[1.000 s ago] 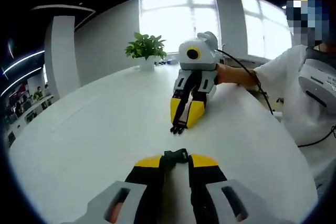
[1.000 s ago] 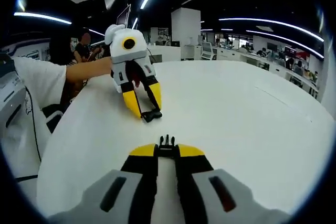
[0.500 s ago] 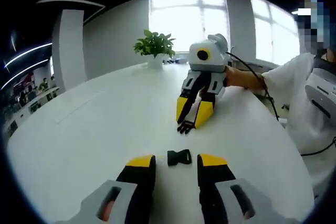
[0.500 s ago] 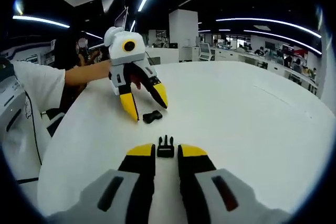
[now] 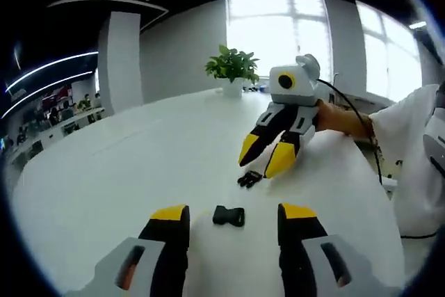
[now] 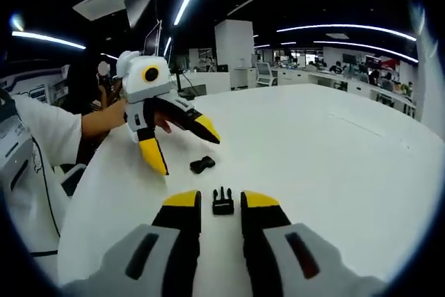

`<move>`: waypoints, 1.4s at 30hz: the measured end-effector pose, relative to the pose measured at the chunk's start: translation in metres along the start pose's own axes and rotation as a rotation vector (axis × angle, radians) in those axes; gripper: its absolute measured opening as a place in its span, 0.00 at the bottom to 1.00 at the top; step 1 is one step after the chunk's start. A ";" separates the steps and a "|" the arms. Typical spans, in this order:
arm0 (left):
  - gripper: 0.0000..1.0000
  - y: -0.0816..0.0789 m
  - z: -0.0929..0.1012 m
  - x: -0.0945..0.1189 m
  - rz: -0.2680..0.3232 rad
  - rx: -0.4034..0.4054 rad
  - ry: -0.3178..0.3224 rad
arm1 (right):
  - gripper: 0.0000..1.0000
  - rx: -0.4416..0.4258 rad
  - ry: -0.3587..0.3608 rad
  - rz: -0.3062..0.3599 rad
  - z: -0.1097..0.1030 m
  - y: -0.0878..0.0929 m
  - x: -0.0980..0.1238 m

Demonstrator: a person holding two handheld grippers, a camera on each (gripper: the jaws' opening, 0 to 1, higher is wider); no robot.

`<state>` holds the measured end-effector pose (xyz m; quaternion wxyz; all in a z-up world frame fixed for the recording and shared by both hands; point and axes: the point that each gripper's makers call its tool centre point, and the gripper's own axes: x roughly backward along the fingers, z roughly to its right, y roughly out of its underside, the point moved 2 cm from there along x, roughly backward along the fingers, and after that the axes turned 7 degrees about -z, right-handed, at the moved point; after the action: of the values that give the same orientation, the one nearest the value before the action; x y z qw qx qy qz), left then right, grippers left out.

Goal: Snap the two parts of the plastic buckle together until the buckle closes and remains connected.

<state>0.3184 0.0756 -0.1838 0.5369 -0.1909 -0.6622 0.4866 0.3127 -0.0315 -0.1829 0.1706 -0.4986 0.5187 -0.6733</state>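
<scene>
The table (image 5: 125, 172) has a smooth white top with a soft satin sheen that catches the window light. The two buckle halves, the socket piece (image 5: 229, 216) and the pronged piece (image 6: 222, 202), look like hard black plastic, smooth and faintly glossy. The left gripper (image 5: 231, 219) and right gripper (image 6: 221, 204) have moulded plastic shells, light grey and matt, with black jaw arms and smooth yellow tips. The person's sleeve (image 6: 42, 119) is soft white cloth, matt. The plant pot (image 5: 232, 88) appears smooth and white; its material is unclear
</scene>
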 end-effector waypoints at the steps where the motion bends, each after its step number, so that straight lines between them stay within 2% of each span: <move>1: 0.51 -0.001 -0.001 0.001 0.004 0.006 -0.009 | 0.22 -0.008 0.008 0.004 -0.001 0.000 0.000; 3: 0.51 -0.003 -0.002 0.005 0.026 0.093 -0.078 | 0.22 -0.021 0.026 0.010 -0.002 0.000 0.001; 5: 0.51 -0.002 0.000 0.005 0.039 0.114 -0.107 | 0.22 -0.025 0.030 0.003 -0.004 0.001 0.001; 14: 0.65 0.010 0.007 -0.006 -0.012 0.168 -0.157 | 0.22 -0.044 0.048 0.005 -0.005 0.002 0.000; 19: 0.67 0.013 0.006 -0.009 -0.031 0.170 -0.192 | 0.22 -0.053 0.053 0.009 -0.005 0.003 0.001; 23: 0.60 0.011 0.008 -0.009 -0.023 0.166 -0.200 | 0.22 -0.060 0.049 0.007 -0.006 0.004 0.001; 27: 0.58 0.010 0.010 -0.013 -0.025 0.160 -0.200 | 0.21 -0.061 0.053 0.006 -0.005 0.005 0.002; 32: 0.51 0.011 0.007 -0.012 -0.026 0.195 -0.209 | 0.20 -0.064 0.052 0.010 -0.006 0.004 0.003; 35: 0.45 0.010 0.007 -0.011 -0.017 0.207 -0.212 | 0.20 -0.064 0.051 0.011 -0.007 0.004 0.003; 36: 0.41 0.010 0.007 -0.010 -0.019 0.188 -0.225 | 0.20 -0.065 0.047 0.011 -0.007 0.004 0.003; 42: 0.32 0.010 0.007 -0.010 -0.022 0.184 -0.225 | 0.19 -0.073 0.046 0.015 -0.008 0.004 0.003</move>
<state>0.3131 0.0697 -0.1976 0.4798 -0.0781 -0.6728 0.5577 0.3036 -0.0307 -0.1844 0.1457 -0.4850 0.5504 -0.6638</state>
